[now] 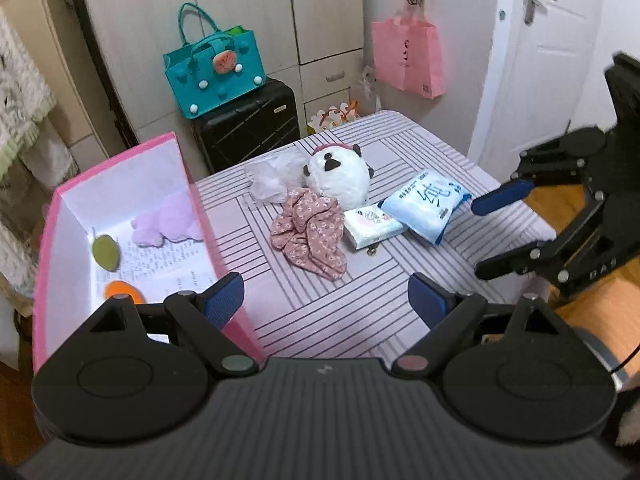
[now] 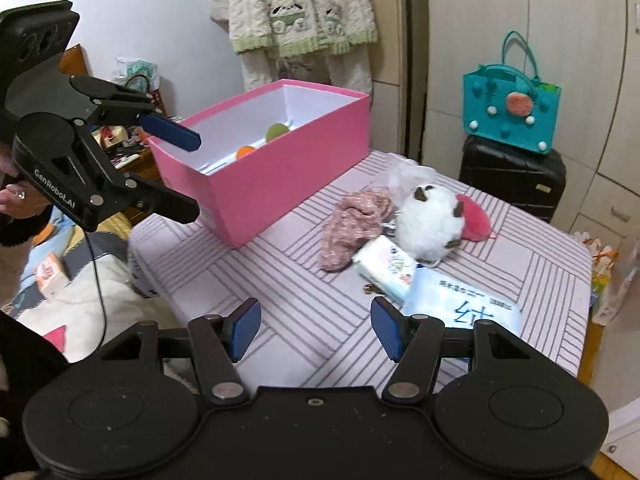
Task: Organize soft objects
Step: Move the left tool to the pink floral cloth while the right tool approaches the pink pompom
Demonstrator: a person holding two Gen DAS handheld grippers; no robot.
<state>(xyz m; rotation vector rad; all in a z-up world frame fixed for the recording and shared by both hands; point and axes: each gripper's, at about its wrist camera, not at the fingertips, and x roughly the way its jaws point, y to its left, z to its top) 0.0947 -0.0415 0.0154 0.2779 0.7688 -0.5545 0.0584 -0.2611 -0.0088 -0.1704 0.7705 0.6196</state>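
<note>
A pink box (image 1: 208,216) (image 2: 280,168) stands on the left of the striped table (image 1: 320,312). It holds a lilac plush (image 1: 168,220), a green ball (image 1: 106,252) and an orange ball (image 1: 124,291). On the table lie a floral cloth (image 1: 308,232) (image 2: 356,220), a white plush toy (image 1: 340,174) (image 2: 430,220), a small tissue pack (image 1: 372,224) (image 2: 386,266), a blue tissue pack (image 1: 426,204) (image 2: 464,304) and a clear plastic bag (image 1: 272,176). My left gripper (image 1: 326,300) (image 2: 194,174) is open and empty near the box. My right gripper (image 2: 316,330) (image 1: 478,236) is open and empty by the blue pack.
A teal bag (image 1: 216,74) (image 2: 512,108) sits on a black suitcase (image 1: 248,124) behind the table. A pink bag (image 1: 408,56) hangs by the white door (image 1: 540,60). Clutter and bedding (image 2: 80,280) lie left of the table.
</note>
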